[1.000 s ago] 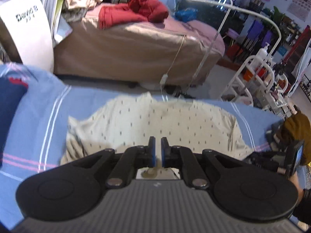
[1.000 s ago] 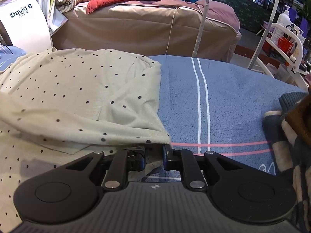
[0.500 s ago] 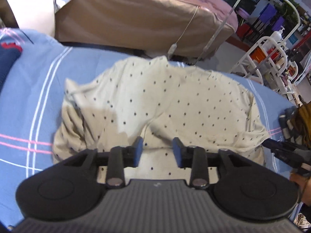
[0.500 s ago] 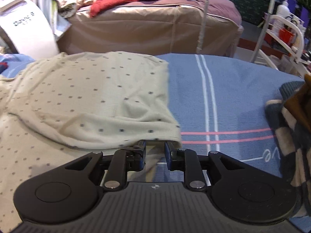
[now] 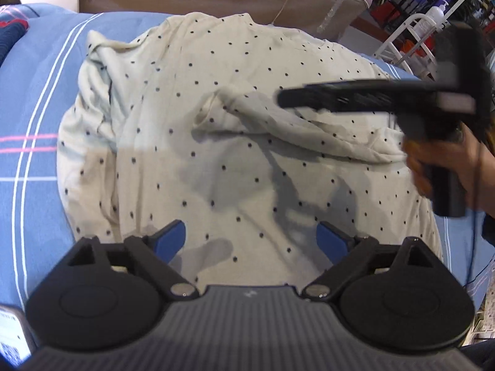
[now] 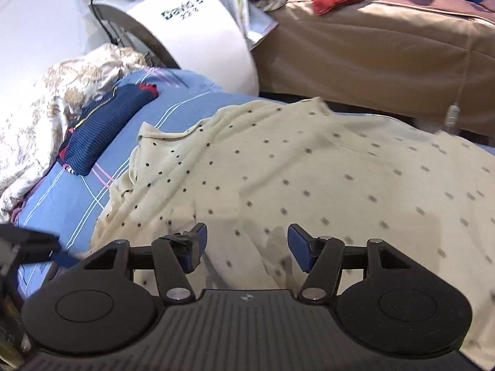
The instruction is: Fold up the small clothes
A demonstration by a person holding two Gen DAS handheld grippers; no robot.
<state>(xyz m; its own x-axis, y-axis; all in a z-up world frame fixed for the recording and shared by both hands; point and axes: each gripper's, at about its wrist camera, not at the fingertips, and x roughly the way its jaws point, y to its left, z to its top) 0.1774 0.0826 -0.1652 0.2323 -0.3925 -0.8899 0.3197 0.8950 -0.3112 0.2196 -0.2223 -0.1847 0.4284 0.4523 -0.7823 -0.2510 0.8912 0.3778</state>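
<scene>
Fingers of both grippers apart above dotted shirt (image 5: 247, 142); navy garment (image 6: 105, 133) beside.

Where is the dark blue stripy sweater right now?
In the right wrist view, the folded navy sweater lies on the blue bedsheet, left of the dotted cream shirt and beside the floral quilt.
</scene>
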